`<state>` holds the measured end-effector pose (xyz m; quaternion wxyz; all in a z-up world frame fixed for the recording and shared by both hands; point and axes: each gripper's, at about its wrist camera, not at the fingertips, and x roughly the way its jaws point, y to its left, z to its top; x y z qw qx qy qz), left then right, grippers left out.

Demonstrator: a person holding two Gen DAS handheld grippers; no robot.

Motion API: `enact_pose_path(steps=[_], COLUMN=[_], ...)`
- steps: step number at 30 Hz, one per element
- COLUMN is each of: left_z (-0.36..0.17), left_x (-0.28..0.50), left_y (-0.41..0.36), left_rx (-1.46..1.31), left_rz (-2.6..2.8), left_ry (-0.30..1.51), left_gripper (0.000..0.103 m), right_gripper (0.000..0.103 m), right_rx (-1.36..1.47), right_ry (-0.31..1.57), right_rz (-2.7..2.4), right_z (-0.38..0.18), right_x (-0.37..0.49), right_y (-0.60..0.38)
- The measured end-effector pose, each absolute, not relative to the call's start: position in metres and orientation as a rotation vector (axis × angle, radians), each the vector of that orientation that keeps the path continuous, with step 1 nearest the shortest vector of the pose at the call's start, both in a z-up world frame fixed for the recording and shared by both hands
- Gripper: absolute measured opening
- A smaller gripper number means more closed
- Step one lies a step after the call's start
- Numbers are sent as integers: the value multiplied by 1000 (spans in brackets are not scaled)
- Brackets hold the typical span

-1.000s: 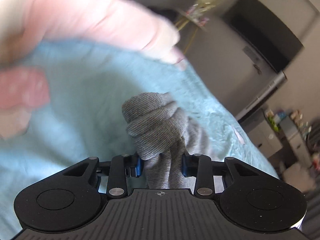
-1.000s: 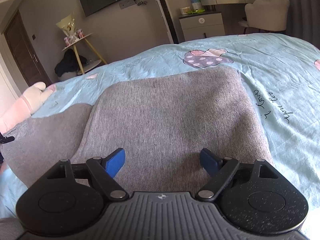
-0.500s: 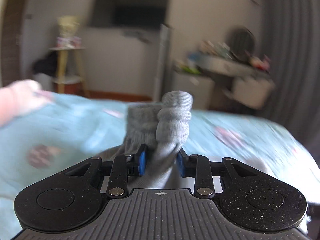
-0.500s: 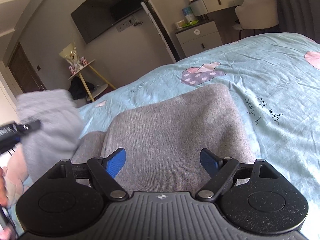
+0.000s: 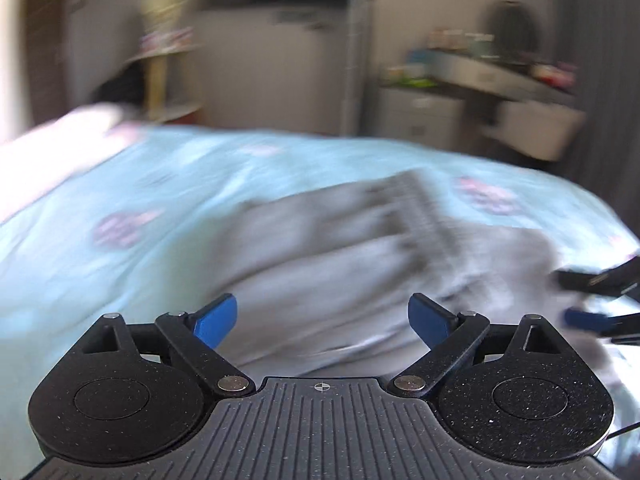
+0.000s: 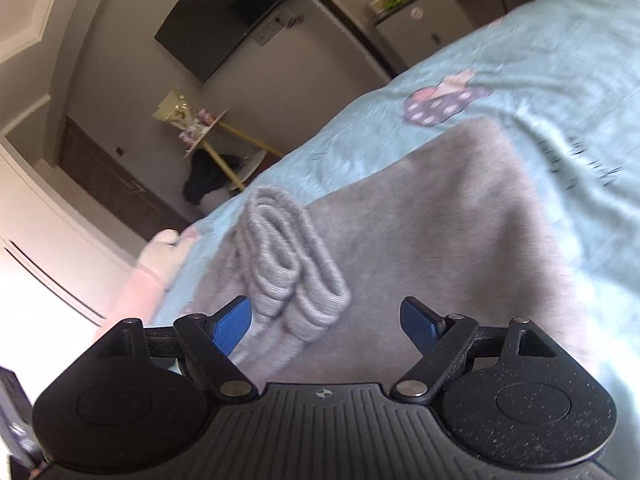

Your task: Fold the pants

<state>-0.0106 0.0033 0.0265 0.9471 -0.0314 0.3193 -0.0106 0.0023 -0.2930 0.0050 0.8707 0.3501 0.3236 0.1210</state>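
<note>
The grey knit pants point(image 6: 440, 232) lie folded on the light blue bedspread point(image 6: 540, 80). Their ribbed cuffs point(image 6: 288, 264) rest bunched on top of the fold, just ahead of my right gripper's left finger. My right gripper point(image 6: 326, 322) is open and empty, low over the pants. My left gripper point(image 5: 322, 320) is open and empty above the pants point(image 5: 340, 264), which look blurred in the left wrist view. The right gripper's blue fingertips point(image 5: 588, 318) show at the right edge of that view.
A pink plush toy point(image 6: 160, 264) lies on the bed's far left. Beyond the bed are a wall TV point(image 6: 228, 20), a yellow-legged side table point(image 6: 208, 136) and a white dresser point(image 6: 424, 24).
My left gripper carried the cuffs across, opened and let them go onto the folded pants. My right gripper stayed open and tilted, now closer to the cuffs.
</note>
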Motion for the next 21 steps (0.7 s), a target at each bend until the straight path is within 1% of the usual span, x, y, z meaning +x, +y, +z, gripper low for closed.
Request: enact_pose_path(steps=[3,6,9,12,14,15,16,17,19,21], left_z=[10,-4,-11,-15,-19,-21,-24,-25,-27,-30], left_x=[-9,-9,-3,-2,3,5,6,6,7,9], left_y=[40,62,64,61,57,57,57,57,60,62], left_rx=[-202,-324,-333,-302,-284,-287,-292,-301,-320,-341], left_rz=[68,121,104,89,87,86,87,86,84,76], left_ry=[730,778,818,835,857,872,886,895,899,912], left_gripper=[96,96,96,96,96,96,96,95,94,94], right_gripper=[83,85,86,87,86,81,62,46,46,49], right_rx=[792,725,665,663,694,707,718,723,702,688], right_ry=[728,779,862,938,939,932,932,930,921,938], right_rz=[310,317,316,350,376,387,400,413,446,462], right_z=[6,8,-1,-14,-21,-21,-21,-21,-16,-16], right_x=[35,66,93,115,122,124,128,129,131,136], right_y=[-287,-276,-265,-259,-256,-255,-253,-250,-245,-242])
